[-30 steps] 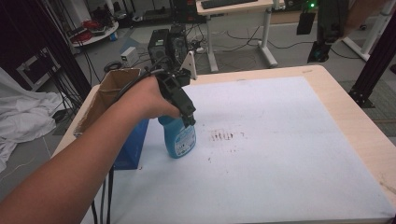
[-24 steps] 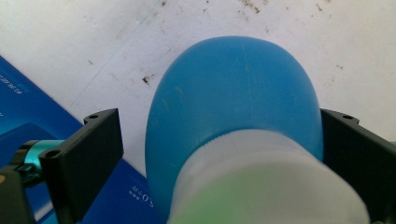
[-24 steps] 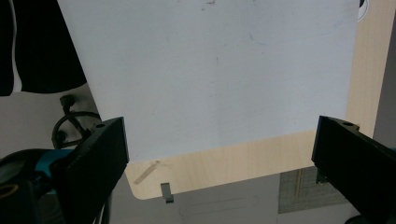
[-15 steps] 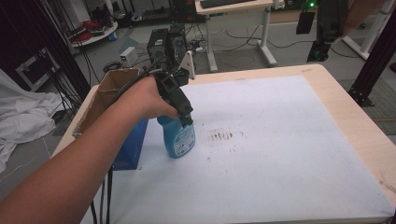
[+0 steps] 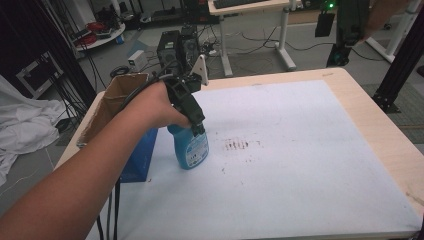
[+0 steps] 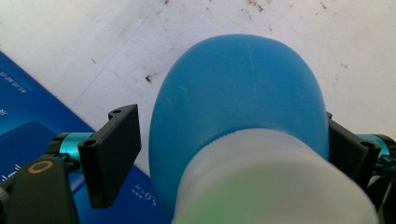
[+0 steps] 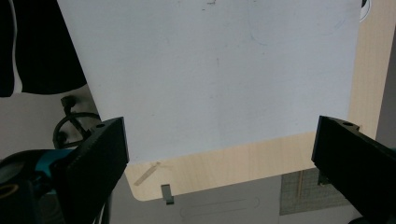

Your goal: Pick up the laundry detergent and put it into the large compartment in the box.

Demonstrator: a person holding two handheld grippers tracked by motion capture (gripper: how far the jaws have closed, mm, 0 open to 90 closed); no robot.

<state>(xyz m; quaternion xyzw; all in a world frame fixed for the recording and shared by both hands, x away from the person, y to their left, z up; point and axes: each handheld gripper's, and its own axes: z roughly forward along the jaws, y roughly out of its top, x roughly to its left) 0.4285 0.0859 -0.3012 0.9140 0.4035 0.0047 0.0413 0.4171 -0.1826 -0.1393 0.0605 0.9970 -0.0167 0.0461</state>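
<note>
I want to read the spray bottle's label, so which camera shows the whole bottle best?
The high view: the spray bottle stands upright on the white mat, label facing the camera. The left gripper view looks down on its blue shoulder and white collar.

no text is legible anywhere.

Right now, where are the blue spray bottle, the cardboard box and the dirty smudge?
Blue spray bottle (image 5: 191,147), high view, label.
Cardboard box (image 5: 114,102), high view, inner wall.
Dirty smudge (image 5: 237,145), high view, middle of marks.
</note>
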